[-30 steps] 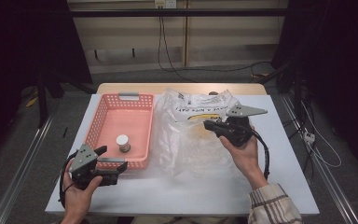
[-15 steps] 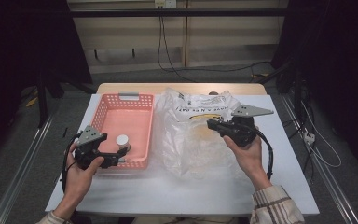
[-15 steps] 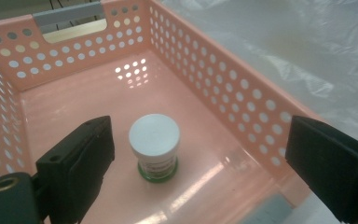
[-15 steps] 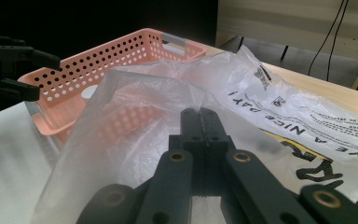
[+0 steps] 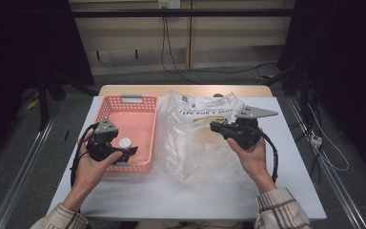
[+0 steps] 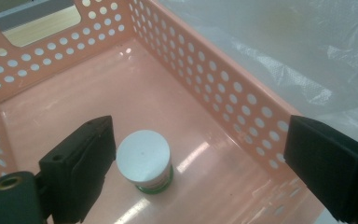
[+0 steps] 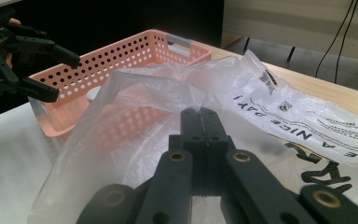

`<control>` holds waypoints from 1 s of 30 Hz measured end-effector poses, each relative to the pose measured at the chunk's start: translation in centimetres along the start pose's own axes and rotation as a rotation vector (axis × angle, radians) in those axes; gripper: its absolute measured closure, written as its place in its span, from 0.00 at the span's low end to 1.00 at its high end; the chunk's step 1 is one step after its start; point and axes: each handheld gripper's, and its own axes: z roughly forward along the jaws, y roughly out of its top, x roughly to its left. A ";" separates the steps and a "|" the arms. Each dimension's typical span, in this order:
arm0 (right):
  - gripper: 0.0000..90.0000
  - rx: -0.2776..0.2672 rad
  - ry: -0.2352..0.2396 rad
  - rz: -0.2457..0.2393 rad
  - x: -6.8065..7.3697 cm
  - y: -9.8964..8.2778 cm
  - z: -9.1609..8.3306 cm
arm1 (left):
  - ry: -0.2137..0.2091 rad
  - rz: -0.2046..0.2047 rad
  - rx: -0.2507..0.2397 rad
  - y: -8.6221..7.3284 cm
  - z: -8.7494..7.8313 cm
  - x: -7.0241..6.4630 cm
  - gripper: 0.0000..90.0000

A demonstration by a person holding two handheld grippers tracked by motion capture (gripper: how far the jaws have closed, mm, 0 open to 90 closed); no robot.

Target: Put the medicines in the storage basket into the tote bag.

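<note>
High view: the left gripper [image 5: 129, 151] is held over the near end of the pink basket [image 5: 143, 101], jaws apart, aimed at a small white-lidded jar [image 5: 125, 142] on the basket floor. The right gripper [image 5: 214, 127] is held over the clear plastic bag [image 5: 200, 148] lying beside the basket, probably parked there to take the bag's mouth later. The white table [image 5: 290, 191] carries both.

Left gripper view: jaws are spread wide. One is just beside the jar [image 6: 145, 161], the other outside the basket's wall [image 6: 242, 107], so the wall sits between them. Judged: the wide spread is pre-grasp staging, but the gripper must be shifted inward before closing.

Right gripper view: jaws are seen pressed together with nothing between them, and bag film [image 7: 168, 93] is bunched ahead of the tips.

Against the earlier frames: the left gripper has been moved from the basket's near outer corner to over its interior. The right gripper is barely shifted, and the jar is unmoved.
</note>
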 end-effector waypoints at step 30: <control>1.00 0.026 0.006 0.007 0.1 -0.2 0.8 | 0.021 0.024 0.256 0.5 4.1 3.3 0.30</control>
